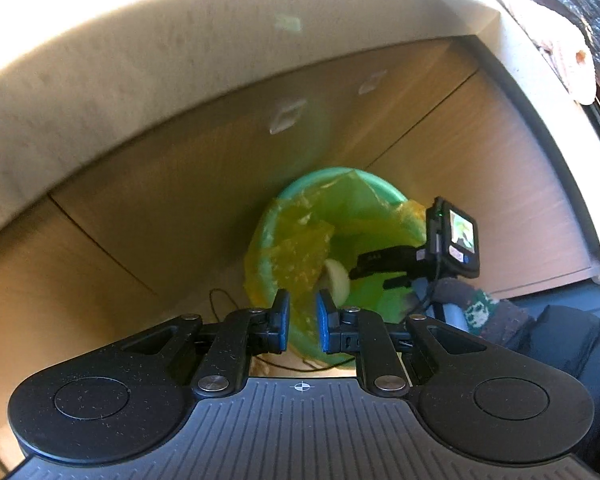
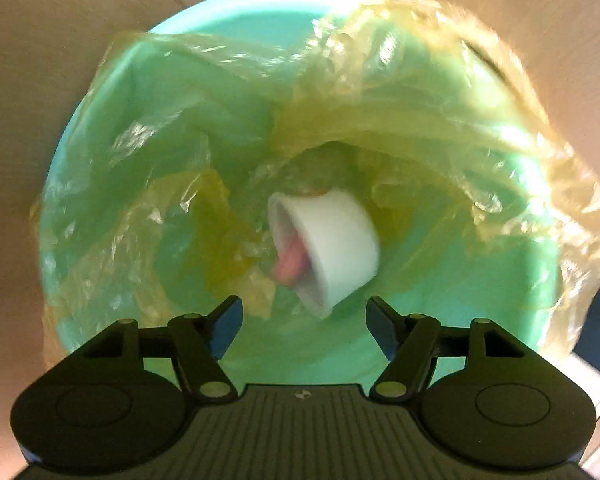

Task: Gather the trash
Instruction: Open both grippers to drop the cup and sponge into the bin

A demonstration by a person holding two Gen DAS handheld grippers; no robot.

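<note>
Over the bin: your right gripper (image 2: 304,322) points down, jaws spread wide, nothing between them.
Cup: white paper cup (image 2: 332,246) lies tipped inside the green bin (image 2: 236,12), on its yellow liner (image 2: 440,120).
Left gripper (image 1: 302,320): jaws narrowly apart, empty.

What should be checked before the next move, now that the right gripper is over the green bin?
1. Right gripper let go of the white cup: ok, jaws apart, pads clear of it.
2. Cup over the green bin mouth: ok.
3. Cup settled at the bottom: cannot tell, it is blurred.
4. Yellow liner bag on the rim all round: not ok, the far-left rim is bare.
5. Left gripper empty: ok, nothing between its pads.
</note>
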